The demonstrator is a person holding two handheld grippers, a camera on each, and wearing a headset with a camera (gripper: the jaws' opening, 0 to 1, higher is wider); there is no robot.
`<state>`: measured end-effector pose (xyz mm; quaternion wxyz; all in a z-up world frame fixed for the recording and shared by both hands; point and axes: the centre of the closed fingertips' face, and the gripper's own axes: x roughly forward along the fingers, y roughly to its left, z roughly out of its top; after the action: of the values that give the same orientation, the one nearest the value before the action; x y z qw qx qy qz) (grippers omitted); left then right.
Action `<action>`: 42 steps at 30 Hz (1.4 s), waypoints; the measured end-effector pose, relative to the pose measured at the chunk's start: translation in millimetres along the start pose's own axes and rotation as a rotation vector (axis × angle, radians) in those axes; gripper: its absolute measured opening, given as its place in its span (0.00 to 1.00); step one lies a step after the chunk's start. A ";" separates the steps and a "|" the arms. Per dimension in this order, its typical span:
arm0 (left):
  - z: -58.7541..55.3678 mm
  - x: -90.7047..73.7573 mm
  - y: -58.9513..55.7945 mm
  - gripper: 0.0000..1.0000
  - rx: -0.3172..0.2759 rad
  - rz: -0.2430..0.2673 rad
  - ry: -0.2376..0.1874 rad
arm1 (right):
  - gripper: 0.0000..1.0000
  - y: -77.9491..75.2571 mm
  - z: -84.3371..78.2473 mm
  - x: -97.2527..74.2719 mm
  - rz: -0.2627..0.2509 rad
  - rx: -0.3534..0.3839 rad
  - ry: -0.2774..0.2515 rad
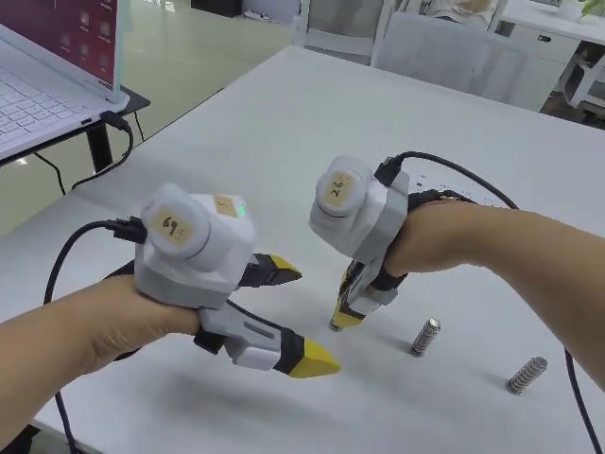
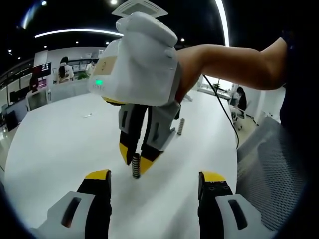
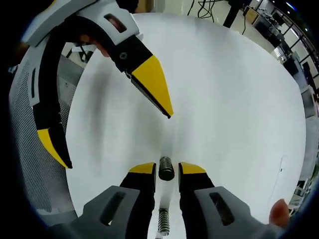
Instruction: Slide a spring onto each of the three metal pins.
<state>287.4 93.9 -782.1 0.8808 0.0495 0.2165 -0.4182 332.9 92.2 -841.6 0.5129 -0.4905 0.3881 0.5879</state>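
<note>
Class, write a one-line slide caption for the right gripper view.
Right claw closed on a spring; open left claw facing it.

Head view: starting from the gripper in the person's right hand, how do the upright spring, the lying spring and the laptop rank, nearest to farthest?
1. Upright spring, on the table just right of the right gripper.
2. Lying spring, further right and closer to the person.
3. Laptop, far off at the top left.
</note>
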 end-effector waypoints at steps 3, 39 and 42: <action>-0.7 0.3 -0.3 0.67 0.002 -0.002 0.003 | 0.17 -0.4 -2.5 -2.6 -0.007 0.005 -0.004; 1.7 1.7 -3.3 0.70 0.008 -0.002 0.005 | 0.24 -1.1 -22.4 -77.8 -0.173 0.200 -0.298; 3.3 0.5 -2.2 0.70 0.005 0.002 -0.001 | 0.24 2.1 -24.5 -83.8 -0.184 0.217 -0.325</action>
<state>287.2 91.3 -779.1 0.8812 0.0518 0.2148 -0.4179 334.6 49.8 -765.3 0.6700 -0.3644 0.3151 0.5648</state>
